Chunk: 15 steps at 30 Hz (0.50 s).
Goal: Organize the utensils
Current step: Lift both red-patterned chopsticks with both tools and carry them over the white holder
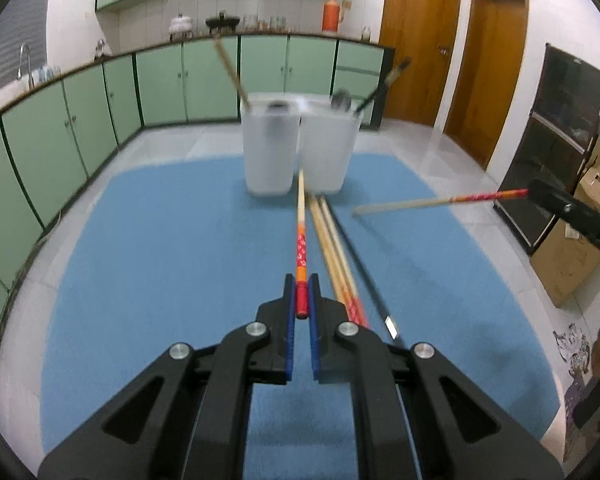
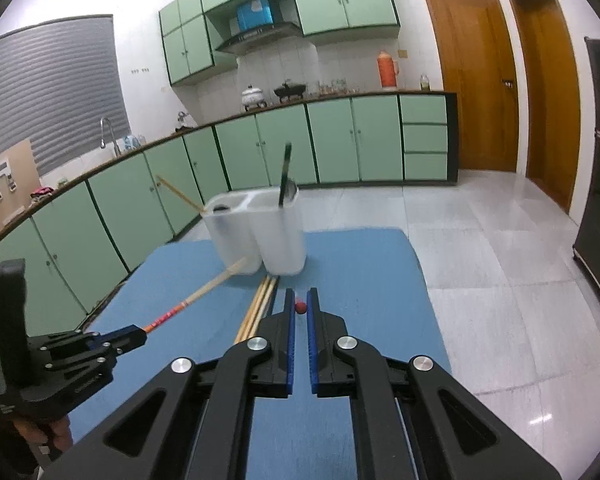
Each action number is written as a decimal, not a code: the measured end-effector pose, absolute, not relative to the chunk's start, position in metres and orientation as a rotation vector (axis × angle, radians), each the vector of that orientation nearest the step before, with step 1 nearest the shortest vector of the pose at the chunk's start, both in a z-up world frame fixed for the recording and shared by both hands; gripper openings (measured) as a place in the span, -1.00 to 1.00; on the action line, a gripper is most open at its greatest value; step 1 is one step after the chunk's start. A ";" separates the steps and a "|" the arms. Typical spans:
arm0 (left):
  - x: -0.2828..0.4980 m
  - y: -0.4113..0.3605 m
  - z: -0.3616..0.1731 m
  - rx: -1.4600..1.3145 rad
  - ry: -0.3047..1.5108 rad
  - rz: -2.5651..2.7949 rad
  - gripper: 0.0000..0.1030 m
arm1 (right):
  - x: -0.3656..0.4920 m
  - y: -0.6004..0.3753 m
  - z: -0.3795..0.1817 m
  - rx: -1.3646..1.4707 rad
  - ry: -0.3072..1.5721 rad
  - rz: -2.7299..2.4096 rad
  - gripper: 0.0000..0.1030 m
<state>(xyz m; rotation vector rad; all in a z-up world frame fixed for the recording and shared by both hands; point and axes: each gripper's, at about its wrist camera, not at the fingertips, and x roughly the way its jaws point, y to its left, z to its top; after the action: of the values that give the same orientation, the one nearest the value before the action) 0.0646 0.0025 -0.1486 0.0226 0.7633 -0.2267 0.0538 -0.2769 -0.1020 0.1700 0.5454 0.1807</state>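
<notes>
My left gripper [image 1: 301, 286] is shut on a wooden chopstick with a red patterned end [image 1: 301, 240], held above the blue mat and pointing at the white two-compartment holder [image 1: 298, 148]. My right gripper [image 2: 300, 300] is shut on a second red-ended chopstick [image 2: 299, 306], seen end-on; in the left wrist view this chopstick [image 1: 440, 201] reaches in from the right. The left gripper and its chopstick [image 2: 204, 292] also show in the right wrist view. Several chopsticks [image 1: 332, 236] and a dark utensil [image 1: 364, 264] lie on the mat. The holder [image 2: 260, 232] has a chopstick, a spoon and a dark utensil standing in it.
The blue mat [image 1: 160, 260] covers the table top. Green kitchen cabinets [image 2: 340, 140] run along the back and left. Wooden doors [image 2: 480, 80] and a dark rack [image 1: 560, 140] stand at the right, with a cardboard box [image 1: 572, 264] on the floor.
</notes>
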 end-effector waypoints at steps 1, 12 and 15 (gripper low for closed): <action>0.064 0.003 -0.154 0.026 0.776 -0.225 -0.90 | 0.053 -0.276 -0.108 0.172 0.561 0.180 -0.89; 0.061 0.019 -0.204 0.002 0.851 -0.235 -0.29 | 0.049 -0.262 -0.159 0.143 0.690 0.164 -0.89; 0.056 0.019 -0.211 0.006 0.864 -0.240 -0.29 | 0.050 -0.263 -0.170 0.154 0.713 0.162 -0.89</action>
<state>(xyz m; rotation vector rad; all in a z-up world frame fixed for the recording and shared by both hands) 0.0556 0.0194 -0.2107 0.0063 0.8639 -0.2395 0.0497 -0.2632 -0.1696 0.1541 0.7127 0.1617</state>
